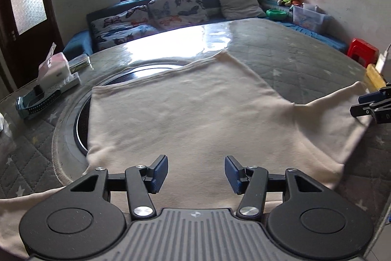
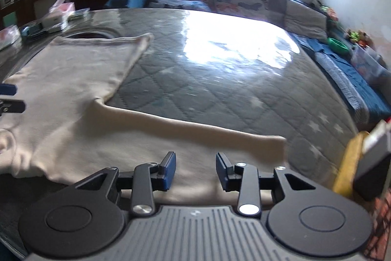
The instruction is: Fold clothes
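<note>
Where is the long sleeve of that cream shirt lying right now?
In the right wrist view, the cream shirt's long sleeve stretches rightward across the grey quilted table cover, just beyond the open right gripper.

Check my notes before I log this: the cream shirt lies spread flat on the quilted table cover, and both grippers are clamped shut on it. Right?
Not quite. The cream shirt does lie spread on the quilted table cover, but neither gripper is clamped: the left gripper and right gripper both stand open above the cloth, as each wrist view shows.
</note>
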`<state>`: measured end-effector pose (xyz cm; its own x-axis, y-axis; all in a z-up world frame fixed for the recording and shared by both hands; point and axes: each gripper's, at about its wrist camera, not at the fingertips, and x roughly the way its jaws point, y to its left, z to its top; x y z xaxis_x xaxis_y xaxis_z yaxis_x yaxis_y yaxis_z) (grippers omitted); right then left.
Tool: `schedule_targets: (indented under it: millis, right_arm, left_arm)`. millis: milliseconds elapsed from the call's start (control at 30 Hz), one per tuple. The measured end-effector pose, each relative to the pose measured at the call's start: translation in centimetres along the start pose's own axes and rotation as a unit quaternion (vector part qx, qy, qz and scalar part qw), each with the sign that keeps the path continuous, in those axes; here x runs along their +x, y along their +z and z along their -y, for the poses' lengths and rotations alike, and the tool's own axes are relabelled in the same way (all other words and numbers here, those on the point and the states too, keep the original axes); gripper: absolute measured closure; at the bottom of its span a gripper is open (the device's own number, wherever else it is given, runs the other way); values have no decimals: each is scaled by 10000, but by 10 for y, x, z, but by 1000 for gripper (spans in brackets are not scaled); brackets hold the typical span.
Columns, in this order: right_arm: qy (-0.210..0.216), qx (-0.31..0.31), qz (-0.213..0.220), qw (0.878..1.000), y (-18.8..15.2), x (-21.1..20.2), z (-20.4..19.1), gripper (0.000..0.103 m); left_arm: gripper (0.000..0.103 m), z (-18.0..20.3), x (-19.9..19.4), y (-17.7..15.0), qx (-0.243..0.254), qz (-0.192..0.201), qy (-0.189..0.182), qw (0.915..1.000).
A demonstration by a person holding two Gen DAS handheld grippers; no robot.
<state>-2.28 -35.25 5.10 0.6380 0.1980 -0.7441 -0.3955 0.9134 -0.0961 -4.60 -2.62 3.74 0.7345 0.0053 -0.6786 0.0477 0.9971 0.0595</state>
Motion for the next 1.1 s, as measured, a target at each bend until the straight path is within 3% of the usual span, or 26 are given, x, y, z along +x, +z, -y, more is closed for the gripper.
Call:
schedule_targets:
  millis: [67,467,633,800,867,1000,1100]
  right_arm:
    - [-91,122,5,9999,-6,-4,9,67]
    - [-697,681,32,9952,-20,-7,40,62]
    - [-728,1059,62,9917,-25,-4,52,54]
    - [-584,1409,98,9883,-29,-3,59,55]
    - [-503,1436,113,9883,-29,-3,59,63]
    - [-352,1416,188,9891,-28,-7,57,90]
    - [-336,1427,388,9884,-23,-16,57,93]
  left_arm:
    - [43,2,-3,0,6,39,-38,10000]
    - [38,23,-8,0,169,80,-196,9996]
    - [38,29,-7,0,237,69,-267,9993]
    - [36,32,-7,0,244,71,-298,9992]
    - [36,33,-6,0,241,57,-307,9992]
    - [36,38,-5,1,275,32,-335,9991]
    - [34,43,-5,1,344,20,-376,9987]
